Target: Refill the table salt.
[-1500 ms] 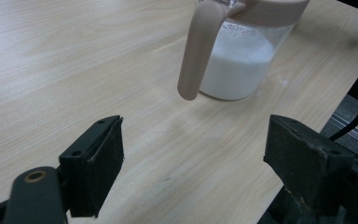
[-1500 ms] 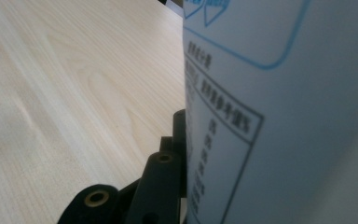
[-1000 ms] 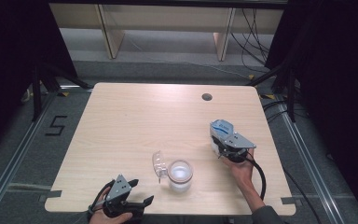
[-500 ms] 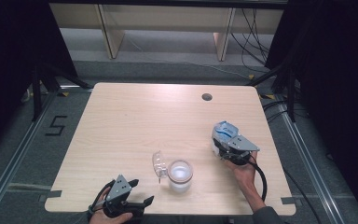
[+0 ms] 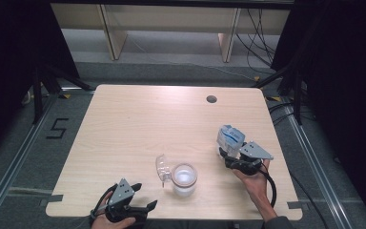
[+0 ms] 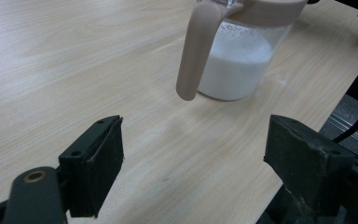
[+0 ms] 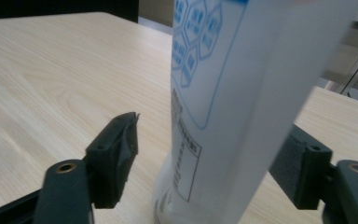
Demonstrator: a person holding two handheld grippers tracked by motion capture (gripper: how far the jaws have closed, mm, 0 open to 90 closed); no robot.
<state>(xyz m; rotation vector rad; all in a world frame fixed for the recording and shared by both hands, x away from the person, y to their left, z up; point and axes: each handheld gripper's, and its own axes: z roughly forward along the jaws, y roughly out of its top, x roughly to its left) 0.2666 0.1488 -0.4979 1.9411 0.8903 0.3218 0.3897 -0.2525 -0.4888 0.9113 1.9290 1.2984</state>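
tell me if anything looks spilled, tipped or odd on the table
Nothing stands out. The jug of white powder stands upright with its lid flipped open, and no powder shows on the table around it. The blue-and-white bag stands upright between the open jaws of the right tool.

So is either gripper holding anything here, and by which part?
Nothing is held. The right gripper has just been opening around the white pouch; the left gripper is open.

A pale wooden table (image 5: 138,129) is set on a grey floor. A round dark grommet hole (image 5: 211,99) is seen near the table's far right corner. Light wooden shelving (image 5: 167,19) is placed beyond the table's far edge. A taped "5" marking (image 5: 57,128) is found left of the table.
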